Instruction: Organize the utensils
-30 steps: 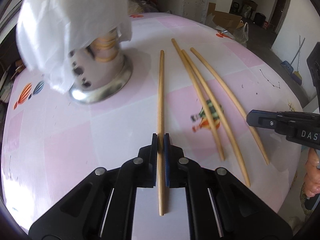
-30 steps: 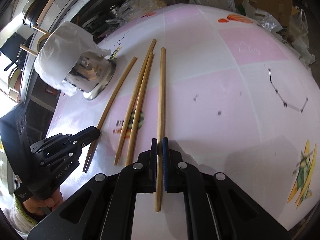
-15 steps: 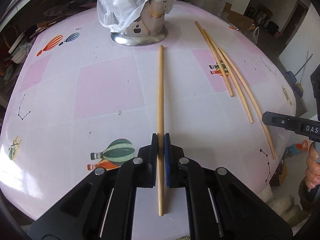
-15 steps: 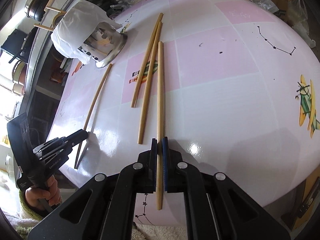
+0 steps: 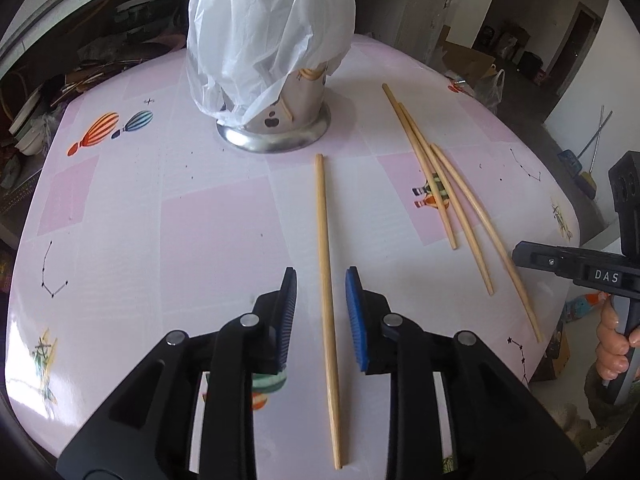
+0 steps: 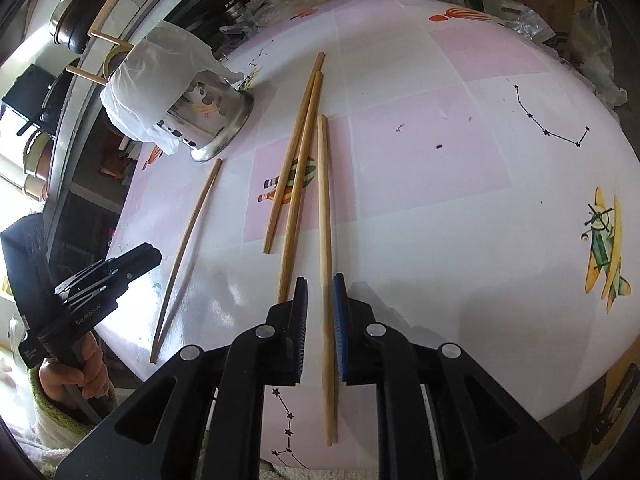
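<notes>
Both grippers have just let go. The left chopstick point(image 5: 326, 292) lies loose between the opening left gripper point(image 5: 321, 316), pointing at 12 o'clock toward the holder point(image 5: 292, 120). The right chopstick point(image 6: 325, 240) sits likewise inside the parting right gripper point(image 6: 320, 320), beside 2 others. Neither is stowed yet.

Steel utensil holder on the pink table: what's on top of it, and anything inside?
A crumpled white plastic bag drapes over the perforated steel utensil holder, hiding its mouth. Only the lower wall and flared base show. The contents cannot be seen.

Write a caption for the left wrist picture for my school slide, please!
The left gripper opens around one chopstick below a bag-covered metal utensil holder on a pink table.
</notes>
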A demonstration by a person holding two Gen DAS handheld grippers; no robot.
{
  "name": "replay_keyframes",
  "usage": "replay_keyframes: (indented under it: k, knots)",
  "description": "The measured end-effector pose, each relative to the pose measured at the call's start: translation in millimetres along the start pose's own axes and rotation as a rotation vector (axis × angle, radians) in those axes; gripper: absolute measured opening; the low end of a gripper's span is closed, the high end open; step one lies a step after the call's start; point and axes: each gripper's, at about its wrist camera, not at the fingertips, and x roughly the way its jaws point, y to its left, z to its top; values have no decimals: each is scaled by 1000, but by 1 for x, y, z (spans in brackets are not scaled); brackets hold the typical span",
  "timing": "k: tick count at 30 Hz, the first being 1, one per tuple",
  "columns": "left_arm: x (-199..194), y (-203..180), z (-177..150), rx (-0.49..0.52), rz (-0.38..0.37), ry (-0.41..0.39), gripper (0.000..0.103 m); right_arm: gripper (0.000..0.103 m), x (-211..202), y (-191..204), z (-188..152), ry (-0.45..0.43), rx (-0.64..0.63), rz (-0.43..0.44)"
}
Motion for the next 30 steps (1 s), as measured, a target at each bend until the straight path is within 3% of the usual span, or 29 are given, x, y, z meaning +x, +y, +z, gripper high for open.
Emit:
replay_keyframes:
  k: [9, 19, 30]
  knots:
    - [47, -9, 53, 75, 32, 45, 24, 14, 4, 1, 26, -33, -7, -10]
    - [81, -12, 74, 83, 75, 122, 20, 14, 11, -5, 36, -37, -13, -11]
    - [82, -18, 65, 58, 114, 48, 6, 14, 11, -2, 38, -55, -28, -28]
